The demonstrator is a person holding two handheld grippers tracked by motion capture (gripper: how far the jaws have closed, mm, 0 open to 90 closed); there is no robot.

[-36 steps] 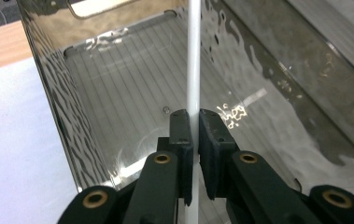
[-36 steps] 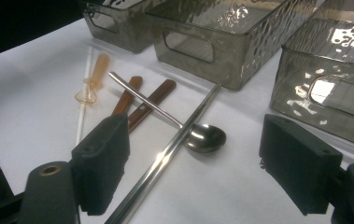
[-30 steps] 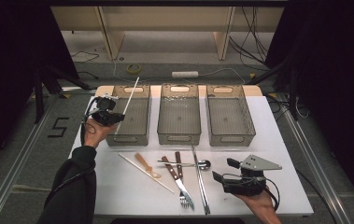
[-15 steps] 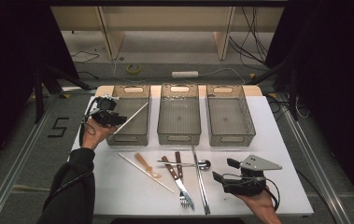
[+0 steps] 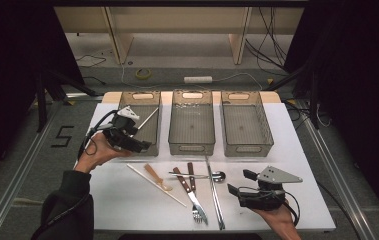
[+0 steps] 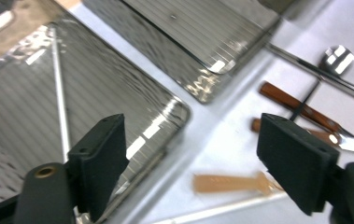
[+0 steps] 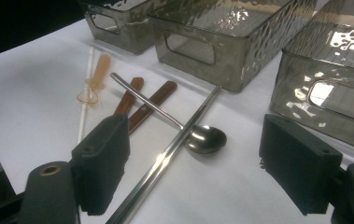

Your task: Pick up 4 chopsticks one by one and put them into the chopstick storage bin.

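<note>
Chopstick (image 5: 147,120) in left bin (image 5: 153,136), left tongs (image 5: 138,145) apart, empty

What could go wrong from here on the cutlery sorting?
1. The white chopstick just released by the left gripper, whose jaws have just been opening, leans on the left bin and might tip out.
2. The spoon lies across a metal chopstick; lifting one could drag the other.
3. The two brown-handled pieces lie close together, so the open right gripper might catch both.
</note>
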